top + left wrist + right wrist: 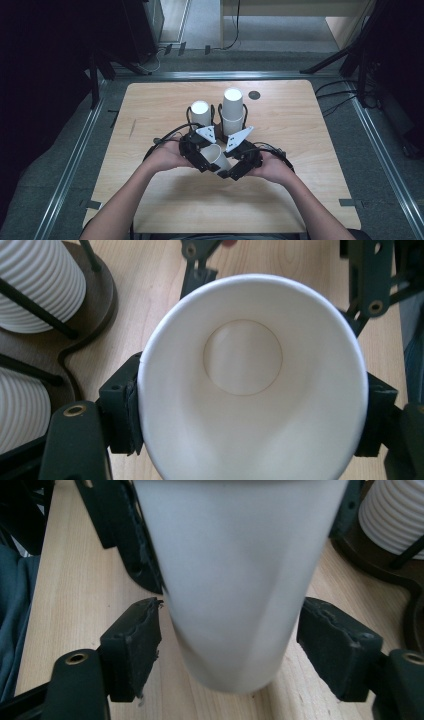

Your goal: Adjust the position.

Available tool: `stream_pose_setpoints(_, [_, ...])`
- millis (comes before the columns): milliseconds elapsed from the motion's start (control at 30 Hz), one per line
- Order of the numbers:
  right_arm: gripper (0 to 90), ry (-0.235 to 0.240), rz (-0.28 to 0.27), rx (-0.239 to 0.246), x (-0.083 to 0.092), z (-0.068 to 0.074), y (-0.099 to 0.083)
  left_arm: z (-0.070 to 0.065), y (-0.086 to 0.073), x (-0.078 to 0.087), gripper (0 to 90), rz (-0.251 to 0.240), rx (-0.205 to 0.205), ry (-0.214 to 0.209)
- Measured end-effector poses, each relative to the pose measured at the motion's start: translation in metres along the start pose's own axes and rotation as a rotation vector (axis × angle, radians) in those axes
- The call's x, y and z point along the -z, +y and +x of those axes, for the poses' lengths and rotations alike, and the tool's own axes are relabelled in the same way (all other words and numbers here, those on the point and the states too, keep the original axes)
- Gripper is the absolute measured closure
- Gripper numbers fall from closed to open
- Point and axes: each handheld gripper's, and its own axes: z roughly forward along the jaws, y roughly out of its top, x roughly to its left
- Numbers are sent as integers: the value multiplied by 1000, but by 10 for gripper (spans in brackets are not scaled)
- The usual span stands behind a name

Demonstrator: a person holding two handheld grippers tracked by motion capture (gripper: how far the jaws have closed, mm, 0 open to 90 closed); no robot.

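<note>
Passing a paper cup between my two grippers

The white paper cup [216,157] sits low over the table [310,150], between my hands. It is light and thin, so a hard pinch would squash it; I should hold its sides softly near the rim. My left gripper [245,405] squeezes the rim, which already looks a bit bent. My right gripper [230,650] has its jaws around the bottom end, not touching yet. Behind stand two cup stacks [232,112] in a rack.
</note>
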Motion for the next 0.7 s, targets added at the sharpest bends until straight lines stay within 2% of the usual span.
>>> stream_pose_setpoints(67, [316,-1,3,1,0,1,1,0,0,-1,225,3,1,-5])
stream_pose_setpoints(233, [325,-2,12,11,0,1,2,-2,-1,0,207,-17,1,3])
stream_pose_setpoints(300, [326,-8,5,17,1,1,3,-3,-2,1,197,-44,2,15])
stream_pose_setpoints(500, [326,-15,-9,16,5,0,3,0,-4,5,89,-99,46,5])
stream_pose_setpoints(600, [325,-20,-26,3,9,-1,3,1,-7,10,81,-144,61,-3])
stream_pose_setpoints(700, [324,-27,-44,-4,15,-4,2,1,-10,13,84,-171,65,10])
